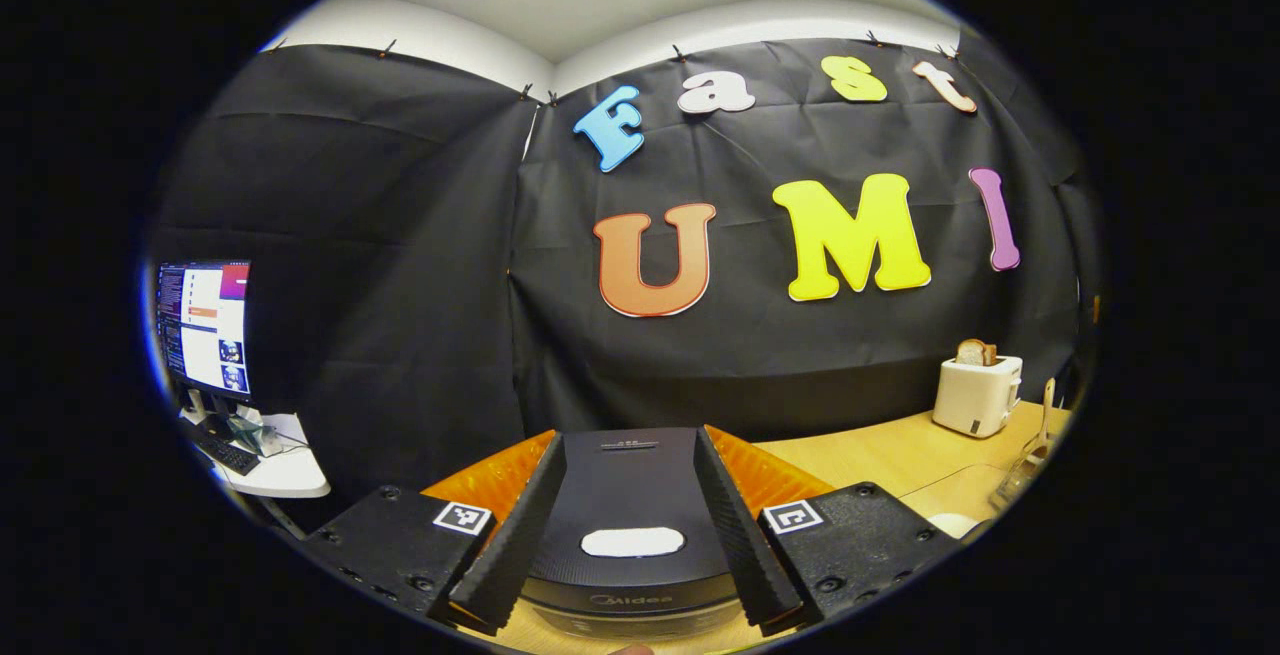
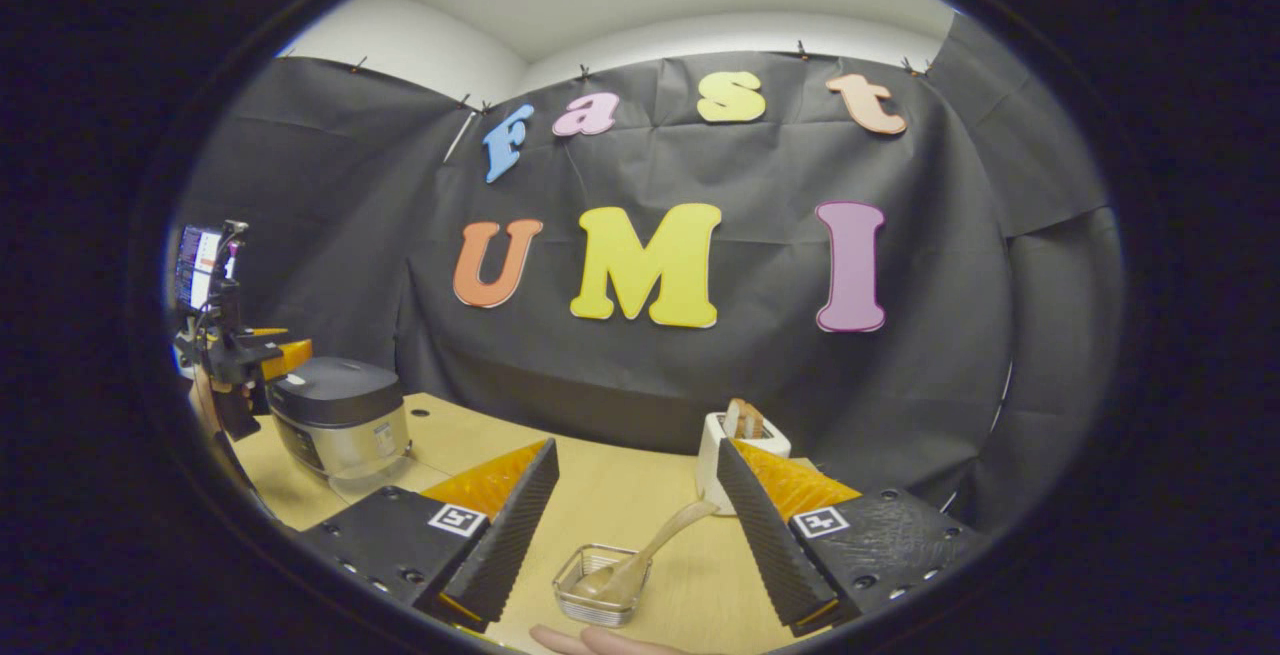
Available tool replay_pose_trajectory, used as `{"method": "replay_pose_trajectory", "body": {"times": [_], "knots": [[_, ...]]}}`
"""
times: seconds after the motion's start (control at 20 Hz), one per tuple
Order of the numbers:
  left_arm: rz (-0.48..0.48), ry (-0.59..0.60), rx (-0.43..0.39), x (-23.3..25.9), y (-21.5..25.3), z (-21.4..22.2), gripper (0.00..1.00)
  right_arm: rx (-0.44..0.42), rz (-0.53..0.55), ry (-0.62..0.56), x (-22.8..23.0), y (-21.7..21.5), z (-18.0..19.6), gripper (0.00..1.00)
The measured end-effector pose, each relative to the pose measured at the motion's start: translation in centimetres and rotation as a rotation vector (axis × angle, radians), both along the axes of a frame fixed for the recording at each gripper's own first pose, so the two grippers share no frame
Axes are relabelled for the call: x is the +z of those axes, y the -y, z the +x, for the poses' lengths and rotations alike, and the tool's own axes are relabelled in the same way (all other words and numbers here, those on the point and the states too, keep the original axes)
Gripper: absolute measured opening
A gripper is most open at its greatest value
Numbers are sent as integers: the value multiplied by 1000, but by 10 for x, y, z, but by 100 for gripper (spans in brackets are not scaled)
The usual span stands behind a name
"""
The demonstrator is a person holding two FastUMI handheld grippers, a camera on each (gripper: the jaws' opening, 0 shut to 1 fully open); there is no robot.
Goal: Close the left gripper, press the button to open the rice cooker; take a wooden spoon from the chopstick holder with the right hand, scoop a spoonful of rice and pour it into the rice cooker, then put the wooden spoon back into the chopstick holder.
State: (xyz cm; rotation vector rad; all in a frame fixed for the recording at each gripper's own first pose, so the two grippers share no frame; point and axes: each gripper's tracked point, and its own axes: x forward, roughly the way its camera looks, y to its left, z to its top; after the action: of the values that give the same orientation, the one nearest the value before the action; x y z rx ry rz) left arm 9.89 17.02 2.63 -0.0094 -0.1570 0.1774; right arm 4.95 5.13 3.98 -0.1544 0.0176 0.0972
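Two grippers are working apart here. Your left gripper (image 1: 625, 560) is hovering over the cooker (image 1: 630, 505), fingers spread wide either side of the closed lid, the pale button (image 1: 632, 541) sitting between them. You are not yet closing it for the press. Your right gripper (image 2: 632, 545) is also gaping, framing the spoon (image 2: 640, 555) leaning in the wire holder (image 2: 598, 585) on the table (image 2: 620, 500). The spoon is probably light, stiff and smooth; you are best gripping its upper handle.
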Motion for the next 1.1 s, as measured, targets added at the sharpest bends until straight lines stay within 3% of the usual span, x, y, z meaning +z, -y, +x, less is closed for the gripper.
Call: {"method": "replay_pose_trajectory", "body": {"times": [0.4,0.45,0.5,0.65,0.8,1.0,1.05,1.1], "knots": [[9,-17,-155,25,76,-64,85,-60,91,-22,1,-10,-56,96],[15,-20,-183,27,90,-71,78,-64,94,-29,1,-10,-63,96],[22,-19,-199,28,102,-78,86,-75,97,-34,2,-9,-69,95],[50,-30,-221,28,124,-100,92,-109,127,-48,3,-9,-89,96],[80,-74,-308,17,155,-125,94,-91,173,-58,1,-26,-110,94],[26,-14,-266,23,142,-149,99,-66,154,-52,2,-46,-116,95],[23,-14,-233,24,134,-150,94,-69,137,-62,1,-50,-113,95],[18,-10,-200,25,124,-151,99,-70,130,-73,2,-56,-112,95]]}}
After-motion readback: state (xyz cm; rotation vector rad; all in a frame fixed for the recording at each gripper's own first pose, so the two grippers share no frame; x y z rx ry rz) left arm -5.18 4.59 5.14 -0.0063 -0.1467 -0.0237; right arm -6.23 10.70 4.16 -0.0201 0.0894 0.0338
